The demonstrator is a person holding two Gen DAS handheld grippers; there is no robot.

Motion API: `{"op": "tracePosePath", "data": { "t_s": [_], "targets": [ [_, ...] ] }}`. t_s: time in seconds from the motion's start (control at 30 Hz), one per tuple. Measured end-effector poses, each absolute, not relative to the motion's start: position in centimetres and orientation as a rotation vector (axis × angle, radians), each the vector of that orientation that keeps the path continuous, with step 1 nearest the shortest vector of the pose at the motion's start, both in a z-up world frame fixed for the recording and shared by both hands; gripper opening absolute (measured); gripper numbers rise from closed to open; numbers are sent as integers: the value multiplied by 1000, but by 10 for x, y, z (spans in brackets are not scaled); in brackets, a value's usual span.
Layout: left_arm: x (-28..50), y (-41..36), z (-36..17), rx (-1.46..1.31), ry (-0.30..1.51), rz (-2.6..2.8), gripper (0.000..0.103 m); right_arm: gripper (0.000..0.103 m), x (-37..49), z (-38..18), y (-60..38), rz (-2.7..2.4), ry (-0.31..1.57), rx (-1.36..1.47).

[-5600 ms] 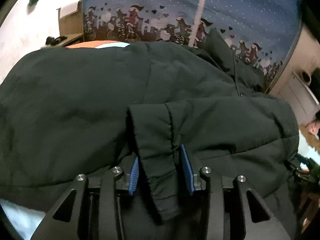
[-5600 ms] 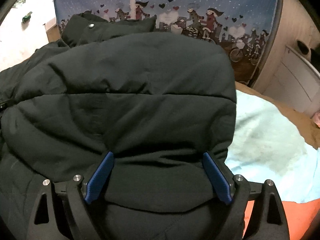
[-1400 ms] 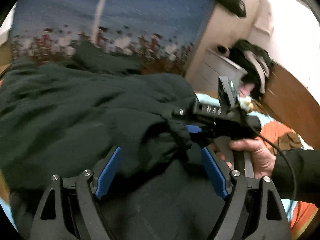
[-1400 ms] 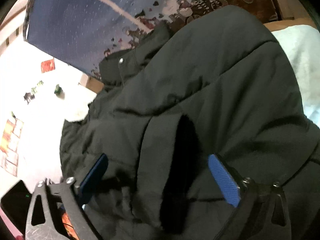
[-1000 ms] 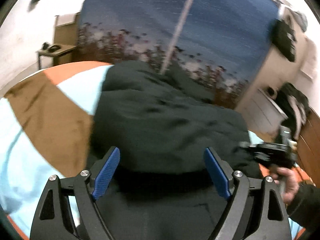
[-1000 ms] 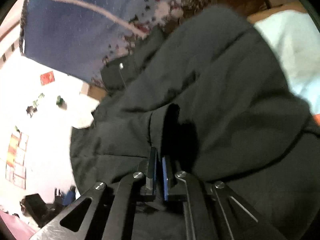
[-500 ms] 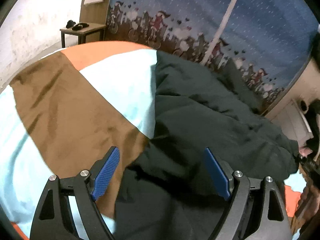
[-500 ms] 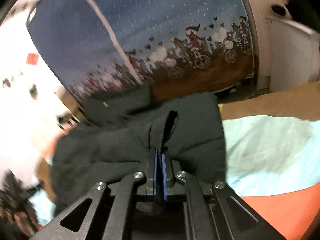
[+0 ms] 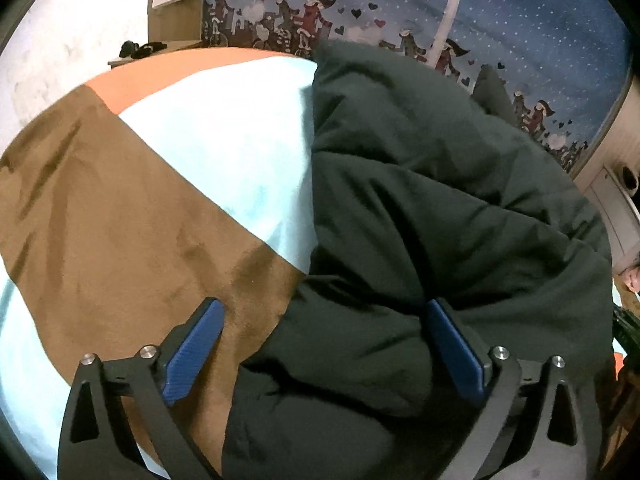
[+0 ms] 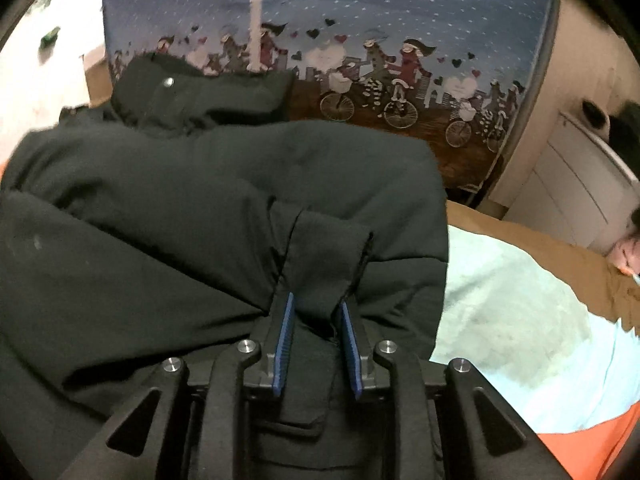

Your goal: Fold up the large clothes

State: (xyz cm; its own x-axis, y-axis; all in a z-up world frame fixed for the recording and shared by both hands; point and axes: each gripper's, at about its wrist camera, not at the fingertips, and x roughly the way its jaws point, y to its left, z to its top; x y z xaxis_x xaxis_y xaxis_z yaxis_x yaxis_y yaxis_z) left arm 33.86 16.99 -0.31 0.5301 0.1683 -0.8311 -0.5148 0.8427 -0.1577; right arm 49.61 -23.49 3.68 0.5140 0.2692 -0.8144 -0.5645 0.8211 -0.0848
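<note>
Two grippers hang over a black padded jacket (image 9: 440, 184) that lies heaped on a bed, on a blanket (image 9: 132, 216) of brown, pale blue and orange bands. The jacket covers the right part of the left wrist view and most of the right wrist view; its collar end with a metal snap (image 10: 169, 81) lies toward the far edge of the bed, against a blue curtain (image 10: 360, 8) printed with cyclists, hearts and a skyline.

The left gripper (image 9: 320, 344) has its jaws spread wide and opening further. Its blue pads (image 9: 192, 354) straddle the near left edge of the jacket: one pad sits over bare brown blanket, the other over the dark fabric near a deep crease. A puffy fold bulges between them, but neither pad visibly presses on it.

The right gripper (image 10: 316, 344) has its jaws narrowly apart and opening, with the sleeve cuff (image 10: 326, 258) of the jacket between them. The cuff fans out beyond the fingertips and rests on top of the folded body of the jacket; whether the pads still bite the cloth is hard to tell, though the fabric fills the gap.

To the right stand white drawers (image 10: 568, 184). A small wooden table (image 9: 152, 46) stands by the left wall.
</note>
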Motion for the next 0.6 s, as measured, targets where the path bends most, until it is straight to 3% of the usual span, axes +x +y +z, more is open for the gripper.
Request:
{"op": "tracePosePath", "data": {
  "t_s": [0.17, 0.27, 0.33, 0.4, 0.6],
  "targets": [
    [338, 175, 3, -421, 950, 420, 102, 24, 496, 39, -241, 530, 896, -325],
    [341, 180, 22, -400, 966, 419, 102, 40, 497, 49, -256, 555, 897, -270],
    [338, 182, 41, -382, 928, 417, 102, 61, 496, 61, -266, 576, 866, -229],
    [340, 183, 61, -365, 884, 416, 102, 72, 498, 76, -271, 581, 818, -200],
    [395, 171, 106, -282, 795, 407, 102, 77, 531, 110, -233, 643, 731, -151]
  ]
}}
